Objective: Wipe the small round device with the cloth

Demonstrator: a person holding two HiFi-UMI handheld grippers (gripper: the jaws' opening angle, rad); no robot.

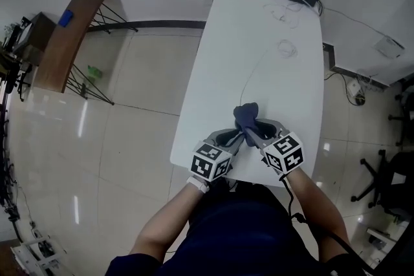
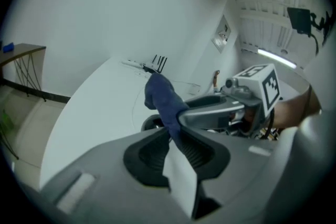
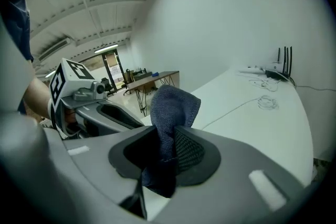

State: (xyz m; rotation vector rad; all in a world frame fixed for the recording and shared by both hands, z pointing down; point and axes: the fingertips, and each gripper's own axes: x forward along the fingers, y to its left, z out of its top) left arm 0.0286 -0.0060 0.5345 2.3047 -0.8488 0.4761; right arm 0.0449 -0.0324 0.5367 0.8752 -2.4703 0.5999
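**A:** Claw status?

**B:** We see the right gripper (image 3: 168, 139) clamped on the dark blue woven cloth (image 3: 173, 105). Its jaws are partway closed, with a bunch sticking up past the tips.

**A:** Left?

**B:** The left gripper (image 2: 176, 136) has its 2 jaws a narrow gap apart. The cloth's lower end runs into that gap at the tips. We can't tell if the pads pinch it.

**A:** Device?

**B:** The small dark round device (image 2: 151, 122) is on the long white table (image 1: 259, 61), just beyond the left tips. It's beside the cloth and partly hidden by the jaw. A thin cable (image 1: 253, 71) runs along the table toward it.
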